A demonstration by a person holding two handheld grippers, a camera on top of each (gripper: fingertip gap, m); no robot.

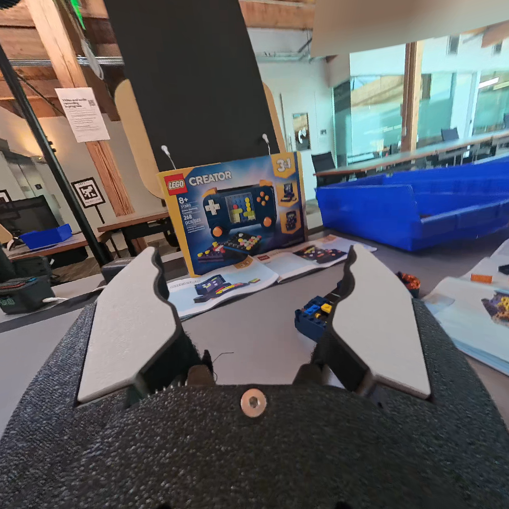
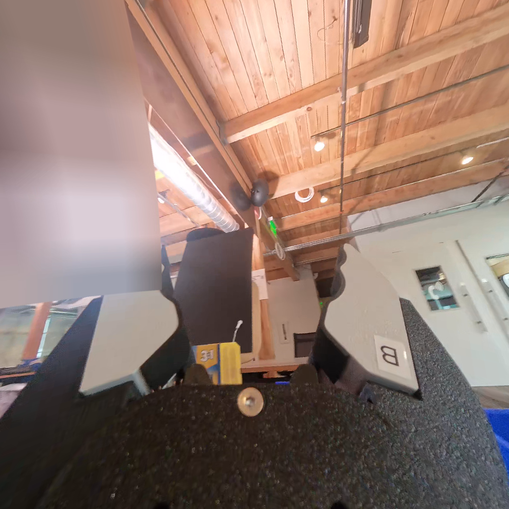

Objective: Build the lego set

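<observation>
My left gripper [image 1: 254, 249] is wide open and empty, low over the grey table [image 1: 248, 338]. A small dark blue brick build with yellow bits [image 1: 311, 316] lies on the table just inside the right finger [image 1: 369, 316], partly hidden by it; I cannot tell whether they touch. A toy brick set box [image 1: 234, 209] stands upright ahead, with open booklets [image 1: 220, 286] in front of it. My right gripper [image 2: 254, 250] is wide open and empty, tilted up towards the wooden ceiling [image 2: 303, 82]. The box's top corner [image 2: 209, 363] shows low between its fingers.
Blue bins [image 1: 413, 209] stand at the right. A small orange and black piece [image 1: 409, 281] and a sheet with loose parts [image 1: 468, 316] lie to the right. A black panel [image 1: 187, 82] rises behind the box and also shows in the right wrist view [image 2: 217, 289].
</observation>
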